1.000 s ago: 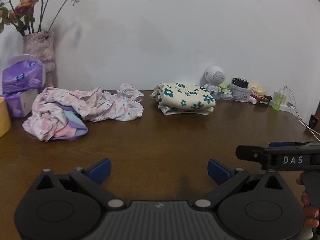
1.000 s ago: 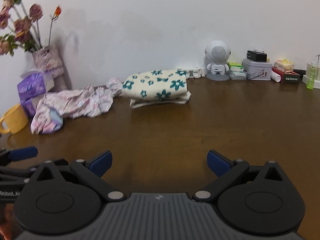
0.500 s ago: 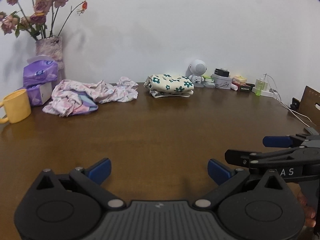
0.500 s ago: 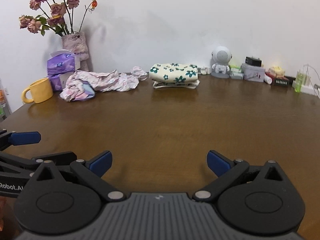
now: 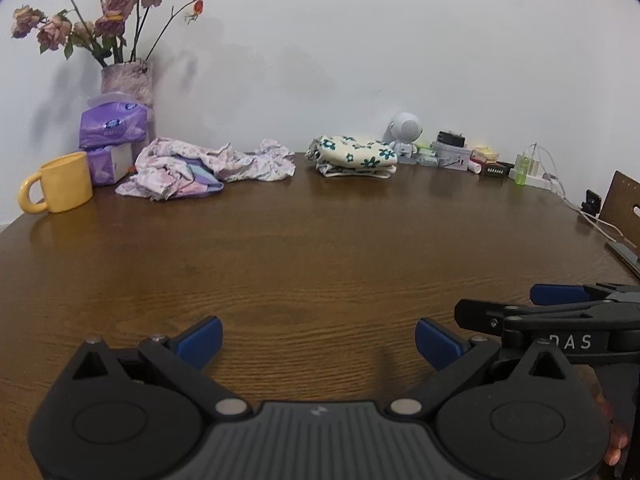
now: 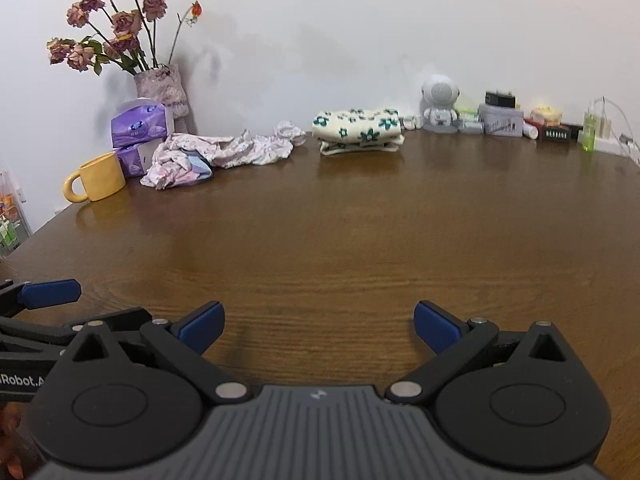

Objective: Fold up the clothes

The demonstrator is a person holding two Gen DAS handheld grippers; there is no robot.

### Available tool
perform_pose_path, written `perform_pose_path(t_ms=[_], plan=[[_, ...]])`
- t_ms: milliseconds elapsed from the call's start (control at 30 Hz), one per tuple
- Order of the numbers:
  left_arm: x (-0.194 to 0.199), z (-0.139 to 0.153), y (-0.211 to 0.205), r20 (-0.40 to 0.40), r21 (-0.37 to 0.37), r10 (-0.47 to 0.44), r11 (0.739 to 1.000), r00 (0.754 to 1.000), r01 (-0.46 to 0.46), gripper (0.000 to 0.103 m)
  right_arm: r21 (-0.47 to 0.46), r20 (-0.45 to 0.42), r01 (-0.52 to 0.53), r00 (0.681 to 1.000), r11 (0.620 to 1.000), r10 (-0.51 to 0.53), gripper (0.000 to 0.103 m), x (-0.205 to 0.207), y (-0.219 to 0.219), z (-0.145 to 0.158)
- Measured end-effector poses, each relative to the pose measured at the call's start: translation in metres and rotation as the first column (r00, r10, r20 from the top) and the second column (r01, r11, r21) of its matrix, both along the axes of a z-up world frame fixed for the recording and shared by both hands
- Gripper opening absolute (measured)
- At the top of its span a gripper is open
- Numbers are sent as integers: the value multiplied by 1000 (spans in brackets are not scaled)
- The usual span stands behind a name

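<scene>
A crumpled pink floral garment (image 5: 200,168) (image 6: 224,154) lies at the far left of the brown table (image 5: 320,248). A folded cream garment with green flowers (image 5: 354,156) (image 6: 360,130) sits at the far middle. My left gripper (image 5: 318,342) is open and empty, low over the table's near part. My right gripper (image 6: 318,326) is open and empty, beside it on the right. Each gripper shows at the edge of the other's view. Both are far from the clothes.
A yellow mug (image 5: 60,182), purple tissue packs (image 5: 110,136) and a vase of dried roses (image 5: 128,84) stand at the far left. A white robot figure (image 6: 440,104), small boxes, a green bottle (image 6: 592,128) and cables line the far right wall. A chair back (image 5: 624,204) stands at the right.
Both grippers have pulled back from the clothes toward the table's near edge. The clothes look smaller and farther. Both grippers stayed open.
</scene>
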State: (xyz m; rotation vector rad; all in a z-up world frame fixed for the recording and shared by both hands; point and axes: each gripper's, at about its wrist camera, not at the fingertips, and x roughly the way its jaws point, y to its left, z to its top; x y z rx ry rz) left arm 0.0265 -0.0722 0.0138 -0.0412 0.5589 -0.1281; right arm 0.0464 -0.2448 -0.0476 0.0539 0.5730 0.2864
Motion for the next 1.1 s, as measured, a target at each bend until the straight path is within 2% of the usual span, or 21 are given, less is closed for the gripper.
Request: perform_pose_path(t_ms=[200, 500, 1100], plan=[[-1, -6, 4, -24, 2, 1, 1000, 1000, -1, 103, 12, -24, 3, 1000, 1000, -3, 103, -1, 0, -5], [1, -13, 16, -64, -58, 0, 998, 998, -3, 103, 43, -53, -6, 999, 999, 8, 103, -4, -1, -10], [2, -13, 17, -69, -69, -3, 998, 998, -2, 103, 70, -57, -1, 998, 998, 5, 102, -3, -5, -10]])
